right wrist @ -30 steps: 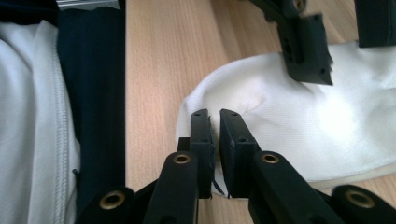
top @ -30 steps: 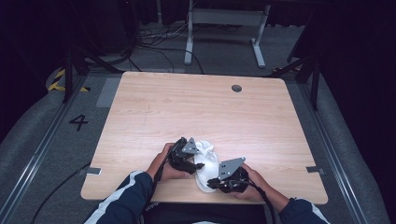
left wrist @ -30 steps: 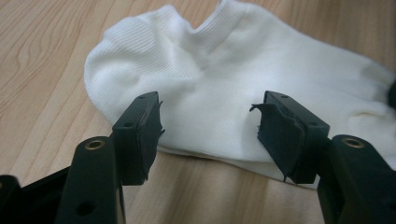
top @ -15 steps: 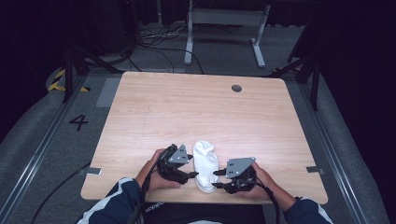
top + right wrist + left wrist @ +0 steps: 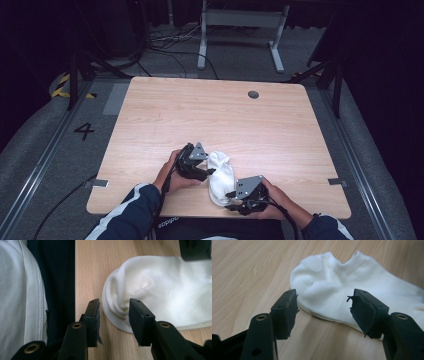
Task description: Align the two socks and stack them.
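Note:
A white ankle sock (image 5: 220, 176) lies flat near the front edge of the wooden table (image 5: 215, 117). My left gripper (image 5: 211, 171) sits at the sock's left side, jaws open. In the left gripper view the sock (image 5: 342, 285) lies just beyond the gripper (image 5: 323, 305), its cuff pointing away. My right gripper (image 5: 229, 196) is at the sock's near end. In the right gripper view its jaws (image 5: 114, 312) stand open astride the sock's rounded edge (image 5: 160, 290); a fold of the fabric lies between them, not pinched.
A round cable hole (image 5: 253, 94) sits at the table's far right. The table's front edge runs right beside the right gripper (image 5: 75, 277), with the person's white and dark clothing (image 5: 17, 295) past it. A jaw of the left gripper (image 5: 195, 248) shows beyond the sock.
The two grippers drew a little apart from the sock, then closed back in on its two ends. The sock has stayed in place and now lies flatter.

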Demonstrator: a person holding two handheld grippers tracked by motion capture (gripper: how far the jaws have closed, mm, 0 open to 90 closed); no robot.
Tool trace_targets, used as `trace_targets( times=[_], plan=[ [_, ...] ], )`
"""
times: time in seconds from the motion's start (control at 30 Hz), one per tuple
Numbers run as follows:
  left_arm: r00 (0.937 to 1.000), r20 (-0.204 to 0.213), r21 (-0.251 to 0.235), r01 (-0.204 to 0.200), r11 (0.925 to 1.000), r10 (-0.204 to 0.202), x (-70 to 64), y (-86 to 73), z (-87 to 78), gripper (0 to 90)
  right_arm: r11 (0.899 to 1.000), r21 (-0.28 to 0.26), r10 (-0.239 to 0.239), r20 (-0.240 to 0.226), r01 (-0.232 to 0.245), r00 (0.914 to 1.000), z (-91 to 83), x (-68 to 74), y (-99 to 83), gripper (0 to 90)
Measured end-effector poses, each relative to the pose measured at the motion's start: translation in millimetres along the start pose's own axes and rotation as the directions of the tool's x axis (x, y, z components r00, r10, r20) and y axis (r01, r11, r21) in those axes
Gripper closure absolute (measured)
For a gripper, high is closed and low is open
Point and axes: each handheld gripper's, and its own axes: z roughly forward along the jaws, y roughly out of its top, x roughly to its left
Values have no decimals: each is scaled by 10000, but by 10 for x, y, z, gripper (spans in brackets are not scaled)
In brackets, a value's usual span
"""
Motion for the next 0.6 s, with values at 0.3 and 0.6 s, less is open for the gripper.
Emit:
trace_targets(
  times=[0.3,0.6],
  plan=[
    [9987,498,-2,132,9999,-132,43,-29,94,374,9986,-64,-516,-109,516,9986,-34,101,19,591],
    [9975,618,-54,357,9993,-353,52,-44,98,381,9954,-566,-763,130,769,9970,-136,162,43,586]
  ],
)
